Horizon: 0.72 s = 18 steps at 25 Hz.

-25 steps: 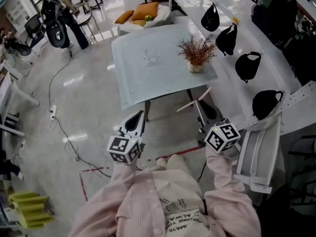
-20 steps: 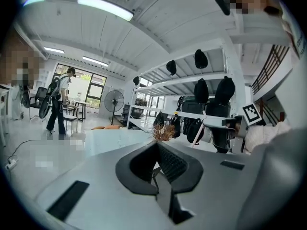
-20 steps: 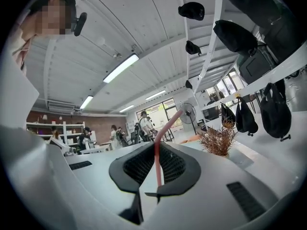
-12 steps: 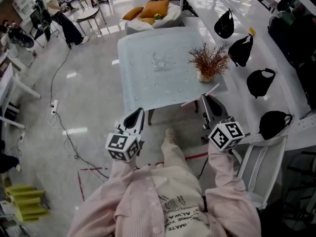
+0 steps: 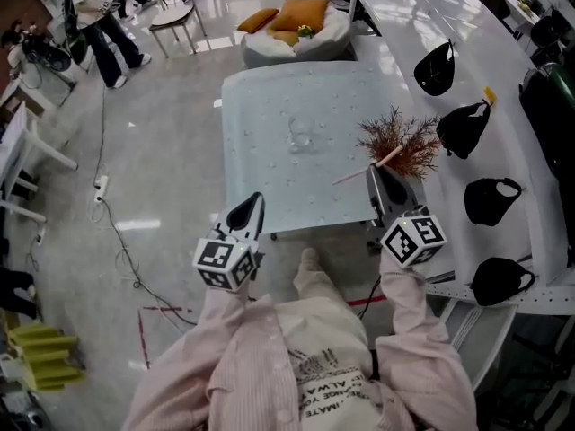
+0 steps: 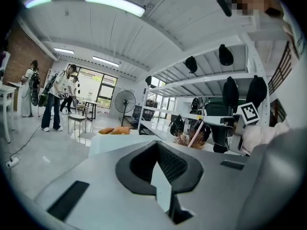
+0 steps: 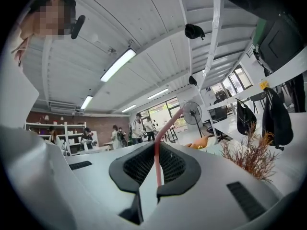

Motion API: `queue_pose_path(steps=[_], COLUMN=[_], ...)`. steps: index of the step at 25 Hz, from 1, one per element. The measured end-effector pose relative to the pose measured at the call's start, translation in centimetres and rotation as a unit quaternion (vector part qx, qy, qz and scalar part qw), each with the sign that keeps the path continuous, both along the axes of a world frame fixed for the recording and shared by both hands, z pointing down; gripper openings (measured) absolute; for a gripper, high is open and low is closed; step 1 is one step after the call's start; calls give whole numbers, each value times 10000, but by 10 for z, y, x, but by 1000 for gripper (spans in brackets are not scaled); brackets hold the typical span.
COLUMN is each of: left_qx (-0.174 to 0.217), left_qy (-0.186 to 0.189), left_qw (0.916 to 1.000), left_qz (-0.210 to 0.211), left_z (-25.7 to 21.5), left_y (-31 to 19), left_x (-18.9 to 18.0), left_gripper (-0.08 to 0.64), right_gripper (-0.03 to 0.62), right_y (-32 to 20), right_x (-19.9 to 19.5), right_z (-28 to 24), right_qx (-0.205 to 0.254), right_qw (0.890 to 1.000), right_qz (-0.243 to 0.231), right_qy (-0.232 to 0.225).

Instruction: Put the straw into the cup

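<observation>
Left claw (image 5: 246,212), closed on nothing, hangs below-left of the cup (image 5: 301,136), a faint clear glass, seemingly empty, on the bench (image 5: 260,164). Right claw (image 5: 382,185), below-right of the cup, pinches the pink straw (image 5: 364,168), whose lower end is hidden.

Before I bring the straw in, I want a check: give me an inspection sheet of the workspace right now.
Surface: pale table, speckled top.
Job's things: clear cup near table's middle; pink straw in right gripper, outside cup.
Clutter: dried plant by table's right edge.
Grippers: left gripper jaws together, empty; right jaws shut on straw.
Cables: cable and power strip on floor, left of table.
Surroundings: black bags on shelf; people, cushions beyond.
</observation>
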<state>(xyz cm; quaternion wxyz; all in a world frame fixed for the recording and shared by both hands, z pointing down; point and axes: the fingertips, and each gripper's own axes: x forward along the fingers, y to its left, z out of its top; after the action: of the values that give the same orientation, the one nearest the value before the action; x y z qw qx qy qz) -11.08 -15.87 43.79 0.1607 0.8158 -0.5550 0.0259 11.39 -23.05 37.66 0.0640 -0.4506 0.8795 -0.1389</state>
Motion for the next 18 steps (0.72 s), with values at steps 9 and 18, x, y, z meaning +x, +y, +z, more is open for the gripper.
queue_pose_path(steps=[9,18], left_qx=[-160,-257], left_qy=[107,192], left_qw=[9992,9977], left_qz=[-347,-601], left_z=[11,23], left_y=[-76,-131], left_x=[-5,-6], left_gripper=[-2,0], right_gripper=[23,23], right_y=[-91,-156], right_x=[-26,-51], right_z=[9,16], right_qx=[-89,-100], right_qw=[9988,9963], right_qz=[-476,-853], right_qy=[46,67])
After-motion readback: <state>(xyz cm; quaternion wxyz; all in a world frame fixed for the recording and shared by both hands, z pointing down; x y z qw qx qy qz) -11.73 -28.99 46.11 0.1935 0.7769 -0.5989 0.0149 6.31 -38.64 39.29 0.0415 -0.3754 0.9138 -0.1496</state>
